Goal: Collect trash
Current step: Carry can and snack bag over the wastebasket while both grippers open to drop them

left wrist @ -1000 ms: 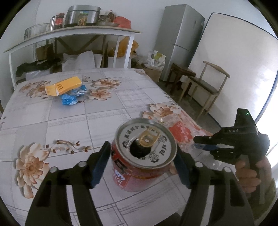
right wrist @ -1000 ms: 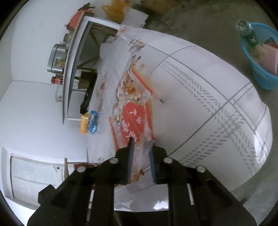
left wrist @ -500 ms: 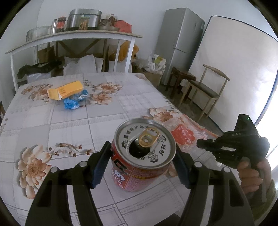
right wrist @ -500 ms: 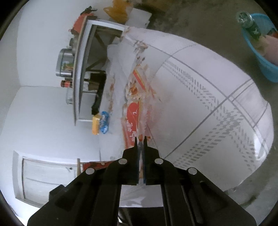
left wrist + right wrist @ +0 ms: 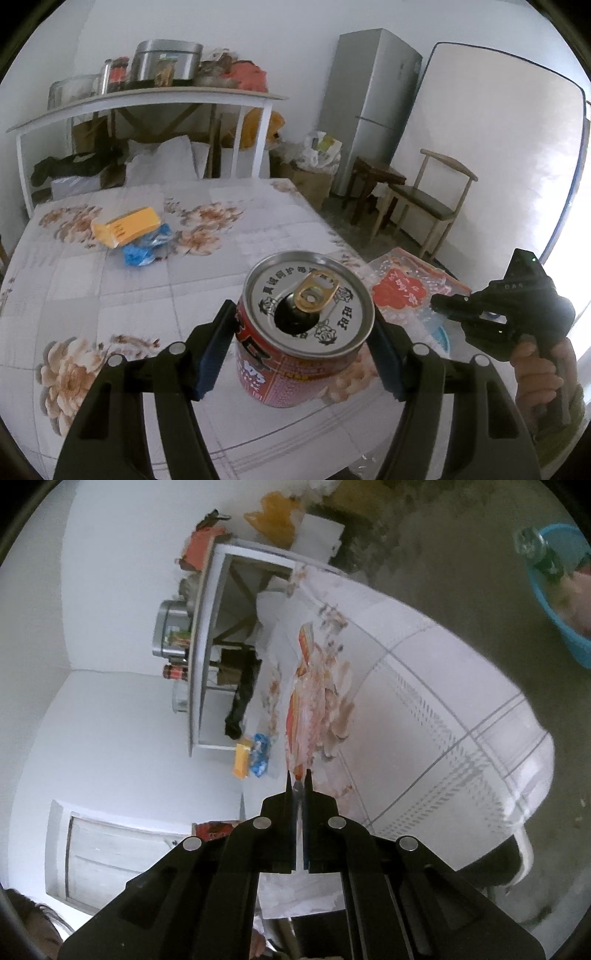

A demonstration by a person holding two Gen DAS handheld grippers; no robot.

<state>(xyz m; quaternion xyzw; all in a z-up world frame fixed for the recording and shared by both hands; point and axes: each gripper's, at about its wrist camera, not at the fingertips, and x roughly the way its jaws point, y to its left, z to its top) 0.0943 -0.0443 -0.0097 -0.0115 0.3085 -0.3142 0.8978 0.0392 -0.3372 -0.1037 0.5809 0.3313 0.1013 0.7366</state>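
**Holding a can and a wrapper, both ready for the bin**

Gripping an opened red can [image 5: 306,332], the left gripper [image 5: 301,350] had its jaws pressed on opposite sides of the wall, just under the rim. The can looked empty, so light and easily dented; the side hold suited it. The right gripper [image 5: 300,775] had its jaws pressed together, pinching one edge of a clear red-printed wrapper [image 5: 314,705]. Being thin and limp, it would probably trail and could slip free. At eleven o'clock on the counter [image 5: 110,295] lay a yellow box [image 5: 125,225] touching a crumpled blue wrapper [image 5: 144,247]. A blue basket [image 5: 565,590] stood on the floor at two o'clock, past the counter's edge.
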